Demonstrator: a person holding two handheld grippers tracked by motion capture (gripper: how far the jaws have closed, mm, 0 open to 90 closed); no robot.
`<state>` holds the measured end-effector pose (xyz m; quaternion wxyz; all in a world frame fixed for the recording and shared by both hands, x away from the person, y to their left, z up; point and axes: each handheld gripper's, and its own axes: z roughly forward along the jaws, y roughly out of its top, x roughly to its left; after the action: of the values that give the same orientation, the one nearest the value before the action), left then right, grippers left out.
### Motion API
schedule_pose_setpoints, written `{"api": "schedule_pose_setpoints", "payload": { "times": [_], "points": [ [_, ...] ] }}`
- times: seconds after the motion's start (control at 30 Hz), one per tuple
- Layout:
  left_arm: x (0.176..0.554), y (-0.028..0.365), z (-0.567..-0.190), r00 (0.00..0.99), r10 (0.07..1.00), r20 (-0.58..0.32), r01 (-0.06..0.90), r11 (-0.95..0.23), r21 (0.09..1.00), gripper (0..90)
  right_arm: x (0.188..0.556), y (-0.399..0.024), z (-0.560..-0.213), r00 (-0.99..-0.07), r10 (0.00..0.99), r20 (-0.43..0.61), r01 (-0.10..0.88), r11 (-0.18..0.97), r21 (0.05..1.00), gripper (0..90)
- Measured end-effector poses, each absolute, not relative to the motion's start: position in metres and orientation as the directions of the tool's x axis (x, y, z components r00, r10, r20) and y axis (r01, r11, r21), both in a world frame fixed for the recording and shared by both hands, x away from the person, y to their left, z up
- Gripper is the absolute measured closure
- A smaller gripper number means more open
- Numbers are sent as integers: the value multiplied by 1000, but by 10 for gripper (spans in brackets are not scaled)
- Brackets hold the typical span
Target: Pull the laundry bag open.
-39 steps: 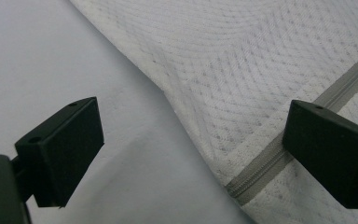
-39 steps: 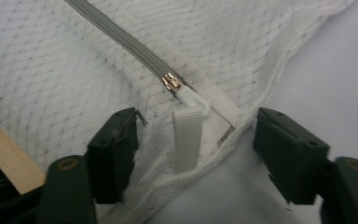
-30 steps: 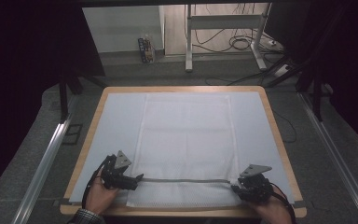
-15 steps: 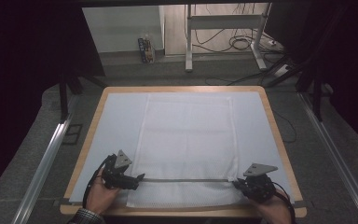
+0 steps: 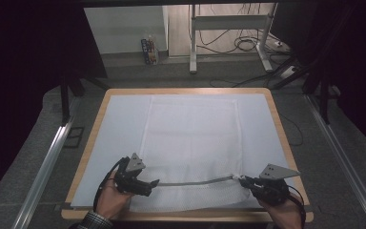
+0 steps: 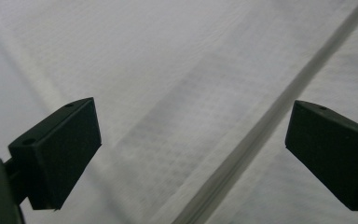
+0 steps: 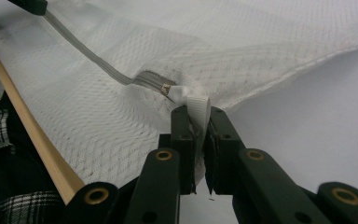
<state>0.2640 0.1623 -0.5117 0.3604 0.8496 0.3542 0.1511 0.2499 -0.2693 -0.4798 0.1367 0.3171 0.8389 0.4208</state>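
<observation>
A white towel [image 5: 190, 143] lay spread across the middle of the counter [image 5: 276, 119]. Its lower-right corner was clenched in the right gripper [image 7: 196, 116]; the left gripper [image 6: 191, 140] was released over the lower-left corner. Folding appeared barely started.

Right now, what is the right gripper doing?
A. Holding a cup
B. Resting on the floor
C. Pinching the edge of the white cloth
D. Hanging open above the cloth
C: in the right gripper view the right gripper has its jaws shut on a folded bit of the cloth edge, with the grey stripe running up to it.
</observation>
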Motion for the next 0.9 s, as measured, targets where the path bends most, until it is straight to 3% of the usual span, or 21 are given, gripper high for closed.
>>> {"api": "schedule_pose_setpoints", "payload": {
  "times": [0.9],
  "points": [
    [292,22,-493,862,498,-91,386,-530,755,16,248,-265,-474,-767,639,51,406,423,810,814]
  ]
}}
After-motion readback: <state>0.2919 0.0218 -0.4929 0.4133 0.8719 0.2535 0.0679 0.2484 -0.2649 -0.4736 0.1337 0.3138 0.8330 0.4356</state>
